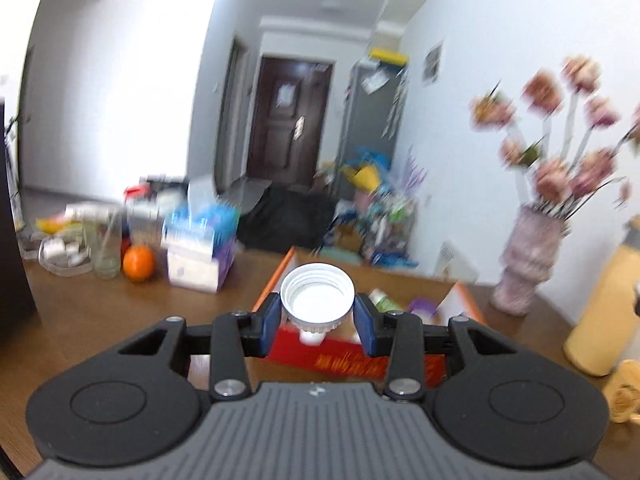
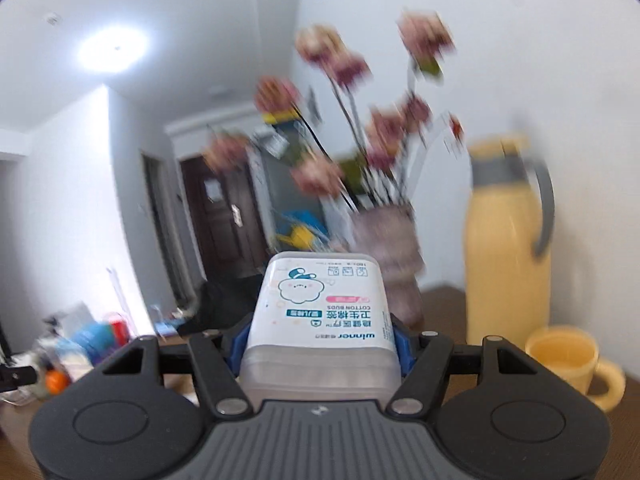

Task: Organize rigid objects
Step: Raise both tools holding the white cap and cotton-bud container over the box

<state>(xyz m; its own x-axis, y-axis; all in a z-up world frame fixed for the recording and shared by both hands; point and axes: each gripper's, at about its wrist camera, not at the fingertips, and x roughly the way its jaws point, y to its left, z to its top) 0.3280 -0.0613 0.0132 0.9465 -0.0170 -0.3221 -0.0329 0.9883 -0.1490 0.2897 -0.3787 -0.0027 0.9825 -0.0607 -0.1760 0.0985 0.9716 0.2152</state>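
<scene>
My left gripper [image 1: 318, 316] is shut on a small white screw cap [image 1: 317, 298], its open threaded side facing the camera, held up above an open cardboard box [image 1: 340, 356] with red and orange sides. Inside the box lie a few small items, one purple and one green. In the right wrist view my right gripper [image 2: 322, 338] is shut on a clear plastic cotton bud box [image 2: 320, 312] with a white printed label, lifted off the table. Blue pads [image 2: 238, 342] press its sides.
A wooden table [image 1: 100, 312] carries an orange [image 1: 138, 263], a glass jar [image 1: 106, 250], a tissue pack [image 1: 196, 268] and a pink vase of flowers [image 1: 524, 264]. At the right stand a yellow jug [image 2: 508, 256] and yellow mug [image 2: 568, 360]. Clutter lies on the floor by a dark door.
</scene>
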